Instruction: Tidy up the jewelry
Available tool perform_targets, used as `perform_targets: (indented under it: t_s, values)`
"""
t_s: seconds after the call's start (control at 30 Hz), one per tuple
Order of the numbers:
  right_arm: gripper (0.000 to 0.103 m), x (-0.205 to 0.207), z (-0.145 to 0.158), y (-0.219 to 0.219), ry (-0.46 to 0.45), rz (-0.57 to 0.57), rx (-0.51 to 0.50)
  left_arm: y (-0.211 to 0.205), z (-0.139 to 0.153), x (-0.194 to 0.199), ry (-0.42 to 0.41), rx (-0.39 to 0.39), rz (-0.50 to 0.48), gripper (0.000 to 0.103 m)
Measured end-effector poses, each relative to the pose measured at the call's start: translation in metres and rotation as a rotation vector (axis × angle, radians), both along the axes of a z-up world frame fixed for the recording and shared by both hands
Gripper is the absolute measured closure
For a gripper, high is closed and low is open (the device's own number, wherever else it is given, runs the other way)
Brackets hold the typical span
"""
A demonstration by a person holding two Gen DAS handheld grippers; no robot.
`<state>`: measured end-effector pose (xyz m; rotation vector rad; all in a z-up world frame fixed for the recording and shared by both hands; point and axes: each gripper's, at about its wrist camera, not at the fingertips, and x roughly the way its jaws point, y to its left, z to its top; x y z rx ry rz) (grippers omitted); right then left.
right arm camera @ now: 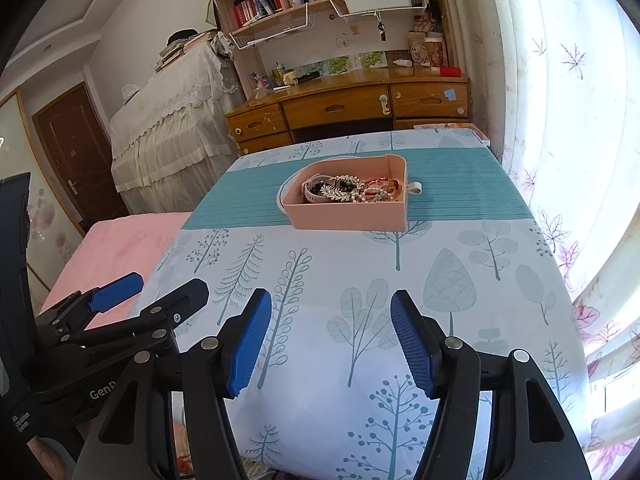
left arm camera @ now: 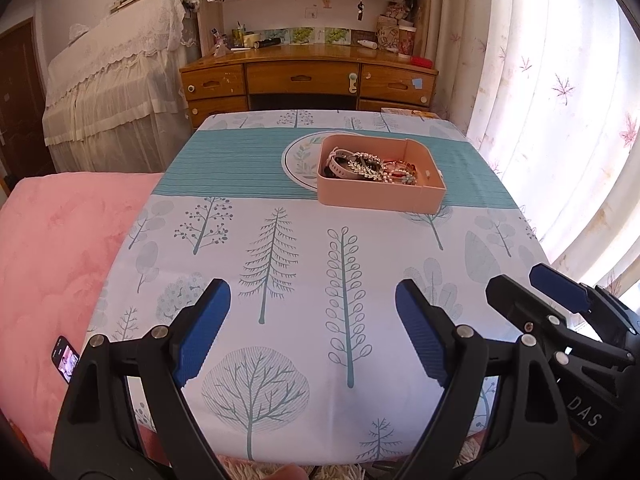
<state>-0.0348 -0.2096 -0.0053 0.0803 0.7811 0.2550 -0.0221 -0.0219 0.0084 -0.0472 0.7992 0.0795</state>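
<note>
The left gripper (left arm camera: 312,328) has its blue pads spread wide with nothing between them, and the right gripper (right arm camera: 332,340) is likewise parted and empty; both hover low over the near end of the table (left arm camera: 280,280), well short of the pink tray (left arm camera: 380,196). Each gripper shows at the edge of the other's view, so they sit side by side.

Taking the pink tray as the landmark: it stands toward the far half of the tree-print cloth, partly over a round printed medallion (left arm camera: 298,160). Inside it the jewelry (left arm camera: 368,166) lies in one heap: a pale watch strap (right arm camera: 316,190) at the tray's left, a sparkling leaf-shaped piece (right arm camera: 340,190) in the middle, and pearl and reddish beads toward its right. A small pale loop (right arm camera: 416,189) pokes out just past the tray's right wall.

As far as the views settle it, every piece seen is gathered in the tray, save that loop. That fits a finished gathering as well as a heap waiting to be sorted out.

The near wall hides the tray's floor, the tangled pieces cannot be counted, and what the loop belongs to is unclear.
</note>
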Motion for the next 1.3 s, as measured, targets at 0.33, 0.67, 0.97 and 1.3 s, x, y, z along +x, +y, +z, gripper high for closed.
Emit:
perform_targets:
  t_s: [0.33,0.67,0.97,1.3]
  values:
    - [0.040,0.0013,-0.0017,0.0001,-0.001,-0.001,0.000,-0.0003,-0.0016,0.0009,-0.004,0.004,0.001,0.020]
    - [0.040,0.0019,-0.0028,-0.0004,-0.002,0.000,-0.001,-0.0008,-0.0023,0.0016,-0.004,0.006,0.002,0.020]
    - [0.040,0.0014,-0.0026,-0.0004,-0.001,-0.001,-0.001,-0.0005,-0.0043,0.0013,0.003,0.007,0.001,0.020]
    - [0.040,0.0019,-0.0031,-0.0008,-0.001,-0.001,-0.002,-0.0011,-0.0040,0.0019,0.001,0.009,0.001,0.020]
